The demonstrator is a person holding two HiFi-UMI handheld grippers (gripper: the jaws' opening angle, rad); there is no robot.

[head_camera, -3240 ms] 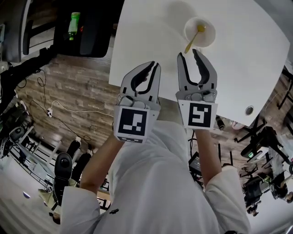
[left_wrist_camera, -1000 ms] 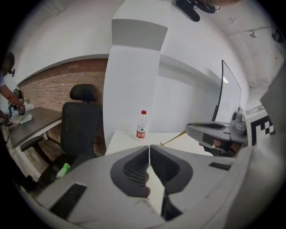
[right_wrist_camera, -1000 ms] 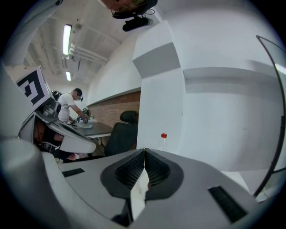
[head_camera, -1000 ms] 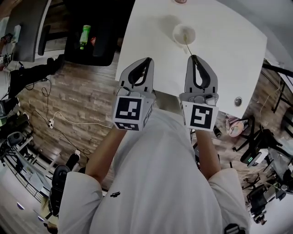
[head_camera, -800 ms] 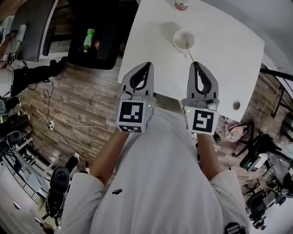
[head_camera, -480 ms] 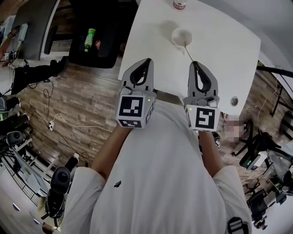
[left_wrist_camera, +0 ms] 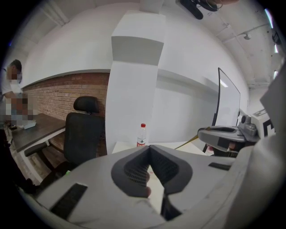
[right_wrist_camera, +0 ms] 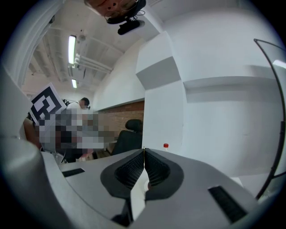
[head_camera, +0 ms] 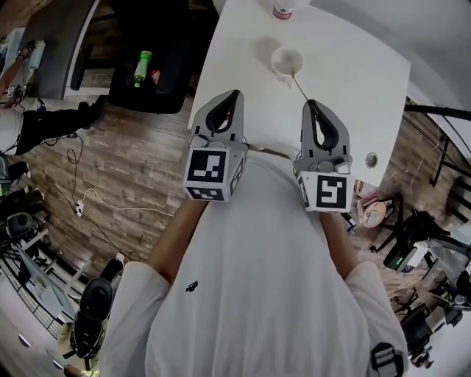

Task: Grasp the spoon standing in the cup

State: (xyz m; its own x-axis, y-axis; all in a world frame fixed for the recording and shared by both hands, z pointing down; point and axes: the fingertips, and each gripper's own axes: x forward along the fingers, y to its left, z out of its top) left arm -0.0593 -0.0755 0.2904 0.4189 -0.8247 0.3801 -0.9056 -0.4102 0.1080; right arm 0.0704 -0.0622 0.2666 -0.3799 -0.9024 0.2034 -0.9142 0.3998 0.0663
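Hovering at the near edge of the white table, the grey left gripper is closed and empty. At its three o'clock the grey right gripper pinches the handle tip of the thin yellow spoon, which slants toward eleven o'clock to the rim of the round white cup. A red-labelled clear bottle stands beyond, at twelve.

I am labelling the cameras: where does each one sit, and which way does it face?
Head view: on the person's head, facing steeply down at the table, cup, forearms, left gripper and right gripper.
Left gripper view: on that gripper, facing out past its closed fingers.
Right gripper view: likewise, past fingers closed on the spoon.
Both gripper views share the bottle and chair.
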